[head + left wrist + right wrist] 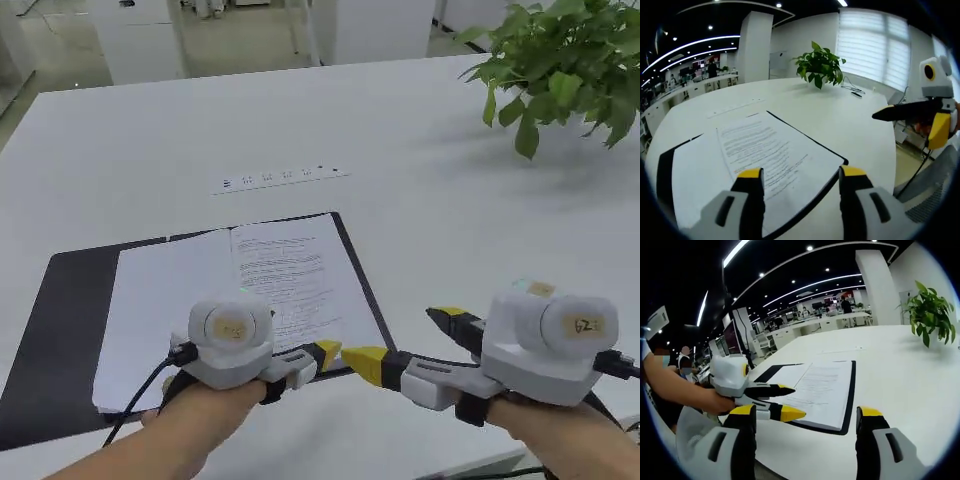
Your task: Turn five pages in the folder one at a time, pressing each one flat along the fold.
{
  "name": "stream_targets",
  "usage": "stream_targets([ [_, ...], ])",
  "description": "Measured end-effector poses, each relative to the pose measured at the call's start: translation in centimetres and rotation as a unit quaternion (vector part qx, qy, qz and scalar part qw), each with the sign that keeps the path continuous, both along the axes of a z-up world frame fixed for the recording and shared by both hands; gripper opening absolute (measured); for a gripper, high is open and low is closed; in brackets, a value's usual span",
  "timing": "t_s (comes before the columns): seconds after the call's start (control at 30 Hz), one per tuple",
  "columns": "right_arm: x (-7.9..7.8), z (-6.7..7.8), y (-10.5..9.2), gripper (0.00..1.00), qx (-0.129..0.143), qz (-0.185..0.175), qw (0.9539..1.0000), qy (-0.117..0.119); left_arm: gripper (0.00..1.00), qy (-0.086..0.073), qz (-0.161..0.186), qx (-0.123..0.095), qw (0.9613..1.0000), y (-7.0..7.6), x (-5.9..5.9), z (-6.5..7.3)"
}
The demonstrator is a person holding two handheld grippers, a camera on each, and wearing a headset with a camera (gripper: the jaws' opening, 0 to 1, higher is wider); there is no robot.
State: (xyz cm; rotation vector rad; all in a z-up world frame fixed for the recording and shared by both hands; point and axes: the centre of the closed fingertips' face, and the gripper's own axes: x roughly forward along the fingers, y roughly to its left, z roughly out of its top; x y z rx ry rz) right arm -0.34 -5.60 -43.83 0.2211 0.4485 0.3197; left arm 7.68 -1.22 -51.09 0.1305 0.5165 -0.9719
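While left gripper (pixel 801 172) and right gripper (pixel 807 412) are hovering, fingers (pixel 751 174) wide, at white worktop's (pixel 450 230) near edge, black folder's (pixel 60 320) thin printed pages (pixel 285 270) are risking double-turns.

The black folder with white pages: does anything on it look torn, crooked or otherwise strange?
Nothing stands out. The open black folder lies flat on the white table, its white pages lying smooth, with no tear or curl visible. The left gripper and right gripper are open by its near edge.
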Motion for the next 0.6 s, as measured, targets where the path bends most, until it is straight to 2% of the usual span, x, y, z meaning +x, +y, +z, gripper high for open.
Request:
stream_targets([
  [0.17, 0.0, -0.5, -0.5, 0.8, 0.01, -0.006, 0.9999, 0.004, 0.59, -0.001, 0.003, 0.001, 1.0, -1.8, 0.2, -1.0],
  [0.27, 0.0, -0.8, -0.8, 0.8, 0.016, -0.011, 0.9998, 0.008, 0.58, -0.004, 0.012, 0.004, 0.9999, -2.2, 0.6, -1.6],
  [0.4, 0.1, -1.1, -1.1, 0.8, 0.023, -0.015, 0.9996, 0.011, 0.57, -0.008, 0.023, 0.014, 0.9996, -2.4, 1.3, -2.4],
  [0.5, 0.2, -1.4, -1.2, 0.8, 0.026, -0.016, 0.9994, 0.015, 0.53, -0.005, 0.033, 0.034, 0.9989, -2.0, 1.5, -3.4],
  [0.53, 0.3, -1.4, -1.3, 0.8, 0.027, -0.016, 0.9994, 0.015, 0.52, -0.01, 0.034, 0.039, 0.9986, -1.9, 1.6, -3.6],
  [0.57, 0.3, -1.5, -1.3, 0.8, 0.028, -0.017, 0.9993, 0.016, 0.5, -0.03, 0.031, 0.051, 0.9978, -1.7, 1.7, -3.6],
  [0.6, 0.4, -1.5, -1.4, 0.8, 0.029, -0.018, 0.9993, 0.016, 0.49, -0.023, 0.033, 0.044, 0.9982, -1.9, 1.6, -3.6],
])
